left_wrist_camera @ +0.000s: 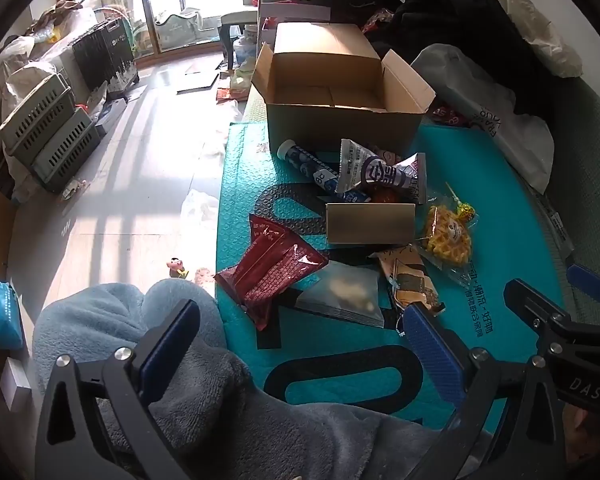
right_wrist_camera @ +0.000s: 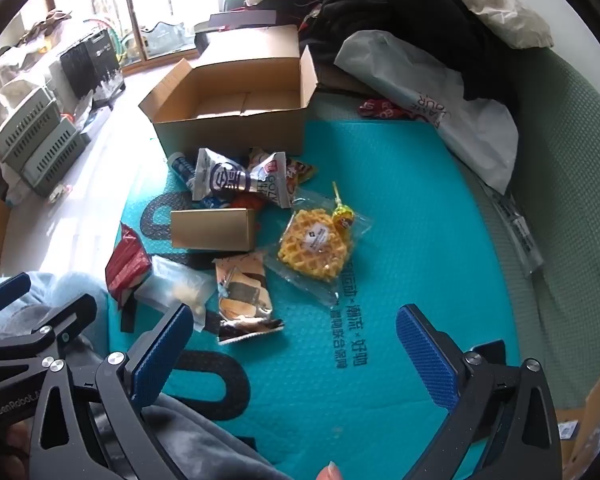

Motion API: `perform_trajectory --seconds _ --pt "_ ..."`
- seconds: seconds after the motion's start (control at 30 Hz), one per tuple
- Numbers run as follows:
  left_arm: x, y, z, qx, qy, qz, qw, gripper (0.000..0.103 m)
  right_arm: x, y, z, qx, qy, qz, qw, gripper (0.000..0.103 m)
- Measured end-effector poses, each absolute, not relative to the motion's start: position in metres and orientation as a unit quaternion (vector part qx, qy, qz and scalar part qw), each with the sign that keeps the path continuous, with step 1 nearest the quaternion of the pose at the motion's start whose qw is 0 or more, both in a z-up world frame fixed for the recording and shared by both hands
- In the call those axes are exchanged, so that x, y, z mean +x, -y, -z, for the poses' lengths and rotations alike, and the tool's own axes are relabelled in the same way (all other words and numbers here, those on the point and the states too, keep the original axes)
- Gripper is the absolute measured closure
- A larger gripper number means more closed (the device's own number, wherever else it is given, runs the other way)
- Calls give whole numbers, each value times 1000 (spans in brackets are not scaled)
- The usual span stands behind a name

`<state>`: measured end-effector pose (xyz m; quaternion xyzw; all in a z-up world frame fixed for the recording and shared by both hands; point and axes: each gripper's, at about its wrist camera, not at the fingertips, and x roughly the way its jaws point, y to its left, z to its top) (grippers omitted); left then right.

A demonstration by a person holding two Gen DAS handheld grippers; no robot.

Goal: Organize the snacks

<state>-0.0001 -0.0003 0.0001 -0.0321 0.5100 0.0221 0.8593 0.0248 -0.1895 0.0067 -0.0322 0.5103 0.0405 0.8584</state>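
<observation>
An open empty cardboard box [left_wrist_camera: 332,92] [right_wrist_camera: 236,116] stands at the far end of a teal mat [left_wrist_camera: 460,360] [right_wrist_camera: 400,280]. In front of it lie loose snacks: a blue tube [left_wrist_camera: 300,164], a silver packet [left_wrist_camera: 380,176] [right_wrist_camera: 236,180], a small gold box [left_wrist_camera: 370,223] [right_wrist_camera: 212,229], a dark red packet [left_wrist_camera: 272,268] [right_wrist_camera: 126,260], a clear bag [left_wrist_camera: 344,292] [right_wrist_camera: 176,284], a brown packet [left_wrist_camera: 414,276] [right_wrist_camera: 242,292], a bagged waffle [left_wrist_camera: 448,240] [right_wrist_camera: 316,246] and a lollipop [right_wrist_camera: 342,216]. My left gripper [left_wrist_camera: 300,328] and right gripper [right_wrist_camera: 300,332] both hover open near the mat's front, holding nothing.
A person's grey-blue fleece-clad leg [left_wrist_camera: 160,340] [right_wrist_camera: 200,440] lies at the mat's front left. Dark clothes and a white plastic bag [left_wrist_camera: 492,104] [right_wrist_camera: 440,96] crowd the right back. Grey crates [left_wrist_camera: 48,136] stand on the floor at left.
</observation>
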Motion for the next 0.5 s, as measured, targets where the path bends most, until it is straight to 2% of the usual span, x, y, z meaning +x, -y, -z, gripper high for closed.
perform_trajectory --seconds 0.5 --pt "2 -5 -5 -39 -502 -21 864 0 23 183 -8 -44 -508 -44 859 0"
